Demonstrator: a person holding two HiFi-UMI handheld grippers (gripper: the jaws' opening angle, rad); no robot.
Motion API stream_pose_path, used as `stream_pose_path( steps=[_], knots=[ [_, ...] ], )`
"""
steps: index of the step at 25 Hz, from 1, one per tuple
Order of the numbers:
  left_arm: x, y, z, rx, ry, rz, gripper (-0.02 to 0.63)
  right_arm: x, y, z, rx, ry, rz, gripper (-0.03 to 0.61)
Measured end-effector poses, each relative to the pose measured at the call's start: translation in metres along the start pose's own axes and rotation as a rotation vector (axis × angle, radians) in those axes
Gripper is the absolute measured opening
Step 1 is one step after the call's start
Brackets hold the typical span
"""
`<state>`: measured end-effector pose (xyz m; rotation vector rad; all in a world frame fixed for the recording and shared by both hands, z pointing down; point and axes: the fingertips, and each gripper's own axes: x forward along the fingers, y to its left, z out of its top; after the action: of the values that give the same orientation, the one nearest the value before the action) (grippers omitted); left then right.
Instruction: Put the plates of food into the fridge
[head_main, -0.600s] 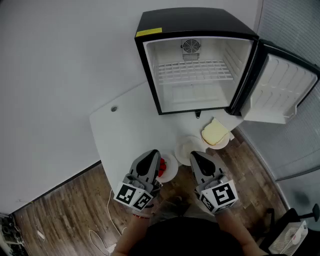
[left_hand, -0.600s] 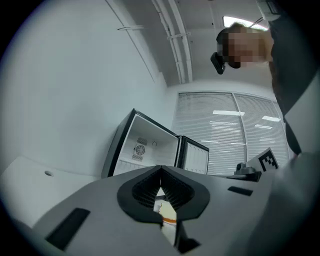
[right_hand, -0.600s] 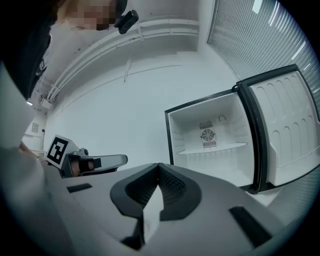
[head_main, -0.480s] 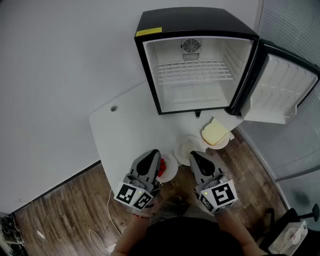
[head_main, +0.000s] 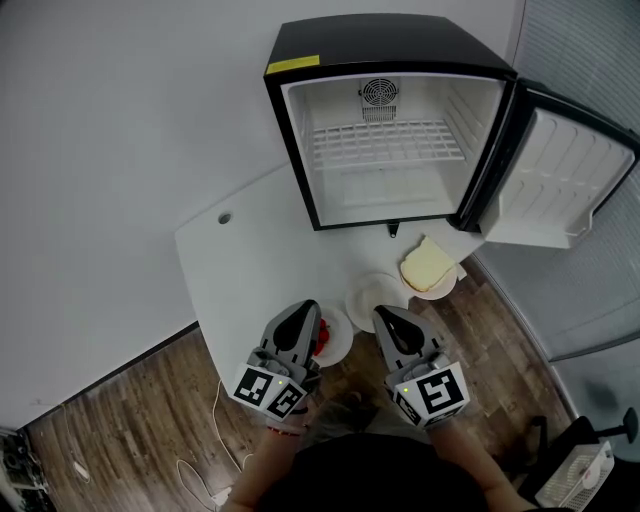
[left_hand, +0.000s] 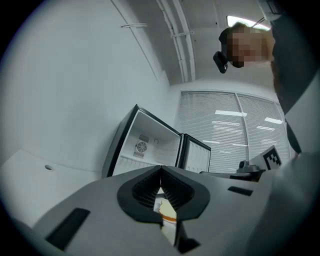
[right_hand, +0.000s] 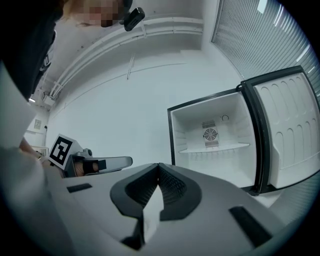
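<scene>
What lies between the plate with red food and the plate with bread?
Another white plate, its near edge hidden by the right gripper; the head view shows it.

- Ahead of the jaws the fridge (head_main: 390, 150) stands open; room above and below its wire shelf (head_main: 385, 142);
- its door (head_main: 560, 175) is swung wide, off to the right of the jaws;
- three plates (head_main: 368, 297) crowd the table (head_main: 250, 260) just before the jaw tips

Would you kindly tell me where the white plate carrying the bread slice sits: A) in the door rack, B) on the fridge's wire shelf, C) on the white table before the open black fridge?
C: the bread plate rests on the white table, outside the black fridge.
</scene>
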<state>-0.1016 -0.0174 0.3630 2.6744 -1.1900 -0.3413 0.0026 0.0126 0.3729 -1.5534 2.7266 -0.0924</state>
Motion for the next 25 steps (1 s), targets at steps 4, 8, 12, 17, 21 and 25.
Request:
stream_pose_path(
  steps=[4, 8, 12, 17, 21, 25],
  knots=[
    [-0.006, 0.013, -0.002, 0.003, -0.003, 0.033, 0.009, 0.003, 0.0, -0.013, 0.034, 0.03, -0.003, 0.005],
    [-0.017, 0.023, -0.005, -0.012, -0.017, 0.06, 0.009, 0.006, 0.004, -0.031, 0.066, 0.074, -0.003, 0.005],
    [-0.032, 0.025, -0.017, -0.021, -0.02, 0.076, 0.009, 0.008, 0.02, -0.063, 0.125, 0.162, 0.026, 0.006],
    [-0.05, 0.031, -0.039, -0.028, 0.021, 0.118, 0.009, 0.0, 0.041, -0.125, 0.21, 0.342, 0.066, 0.008],
    [-0.067, 0.037, -0.051, -0.045, 0.034, 0.151, 0.009, -0.008, 0.058, -0.171, 0.364, 0.479, 0.095, 0.068],
    [-0.081, 0.04, -0.064, -0.06, 0.052, 0.177, 0.009, -0.01, 0.066, -0.204, 0.586, 0.561, 0.075, 0.101]
  ],
)
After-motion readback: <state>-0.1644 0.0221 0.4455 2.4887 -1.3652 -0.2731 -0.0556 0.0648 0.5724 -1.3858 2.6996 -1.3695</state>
